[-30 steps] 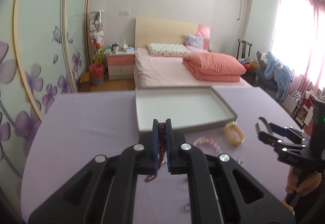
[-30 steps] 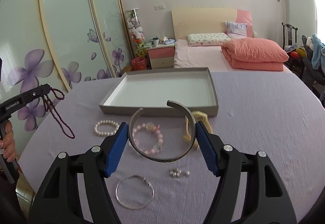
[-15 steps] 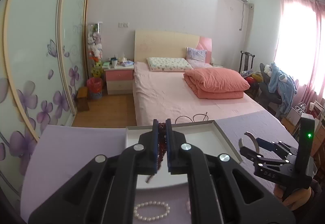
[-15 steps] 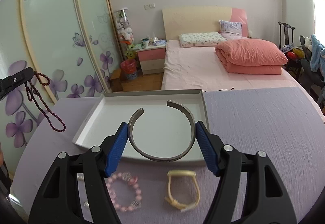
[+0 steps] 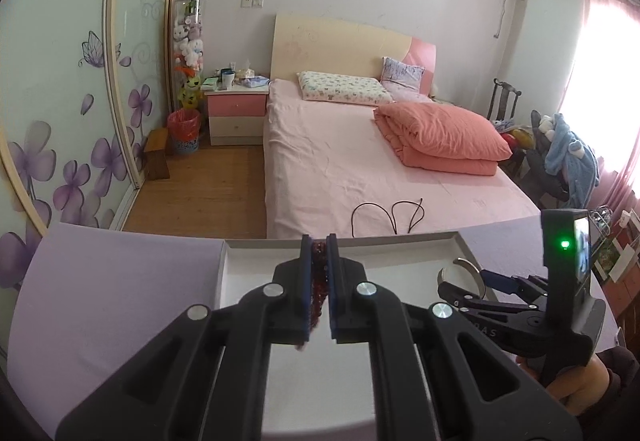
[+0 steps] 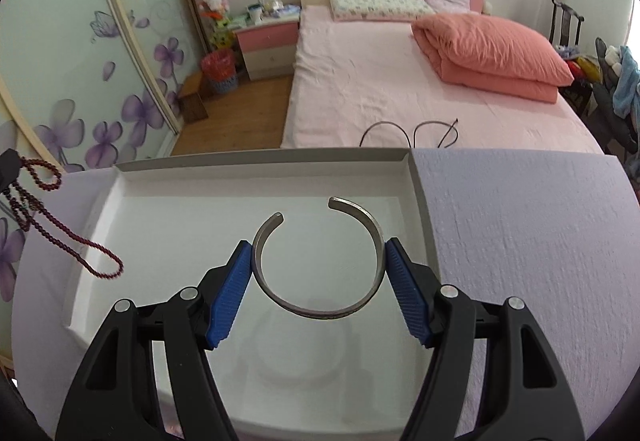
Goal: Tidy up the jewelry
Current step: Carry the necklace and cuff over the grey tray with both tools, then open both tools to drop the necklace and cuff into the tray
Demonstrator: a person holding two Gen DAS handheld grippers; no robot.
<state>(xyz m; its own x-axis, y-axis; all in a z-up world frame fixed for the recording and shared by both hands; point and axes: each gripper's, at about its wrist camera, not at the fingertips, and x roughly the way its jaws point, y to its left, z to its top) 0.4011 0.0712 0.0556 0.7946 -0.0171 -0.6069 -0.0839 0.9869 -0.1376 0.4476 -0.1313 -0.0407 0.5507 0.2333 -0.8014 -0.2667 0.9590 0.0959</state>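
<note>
Both cameras ride on hand-held grippers and look forward along the fingers, tilted down over the white tray [image 5: 460,241] on the lilac-covered table [image 5: 112,281]. The left wrist view sits close above the tray's near-left part and faces across it toward the bed [image 5: 360,161] beyond the tray. The right wrist view [image 6: 412,169] hangs over the tray's middle, pitched more steeply, so the tray floor fills its lower half. Both views share the tray, the table, the bed beyond the tray, and the flowered wardrobe doors [image 6: 80,61] left of it.
</note>
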